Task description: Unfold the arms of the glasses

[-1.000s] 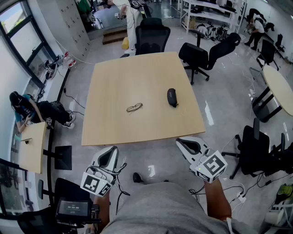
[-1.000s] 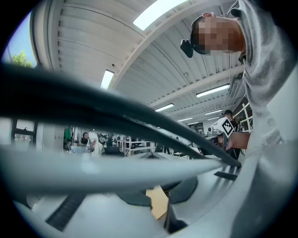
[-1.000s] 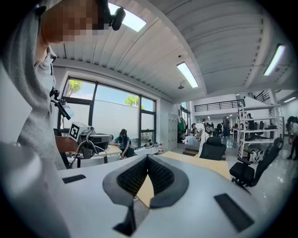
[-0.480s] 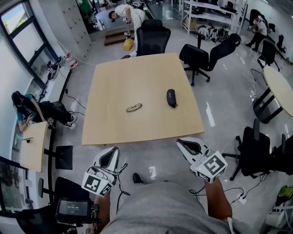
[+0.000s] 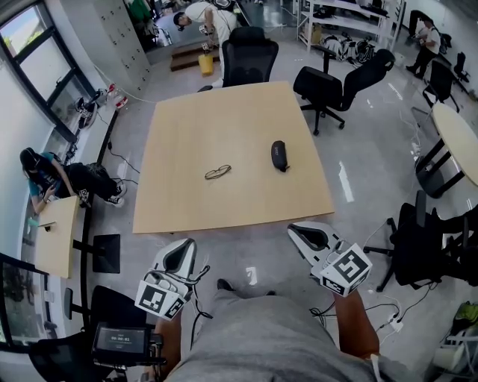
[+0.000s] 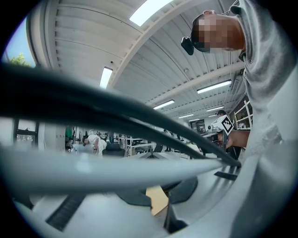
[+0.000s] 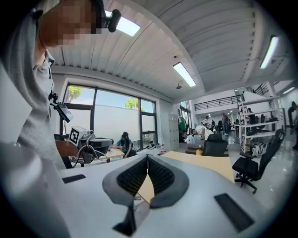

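The glasses (image 5: 219, 172) lie folded on the tan table (image 5: 187, 201), left of its middle. My left gripper (image 5: 184, 244) and right gripper (image 5: 296, 230) hang near my body, short of the table's near edge and far from the glasses. In the right gripper view the right gripper (image 7: 147, 157) is shut, its black pads (image 7: 160, 175) meeting at the tips with nothing between them. A blurred cable (image 6: 116, 111) crosses the left gripper view and hides the jaw tips; the dark pads (image 6: 182, 189) below it stand close together. The head view shows these jaws shut and empty.
A black glasses case (image 5: 278, 156) lies on the table right of the glasses. Black office chairs (image 5: 249, 58) stand at the far side and to the right (image 5: 340, 86). A person sits on the floor at left (image 5: 41, 179). Another bends over at the back (image 5: 198, 15).
Both grippers stay where they were. The head view has shifted slightly, and the person at the back of the room has bent over and moved left.
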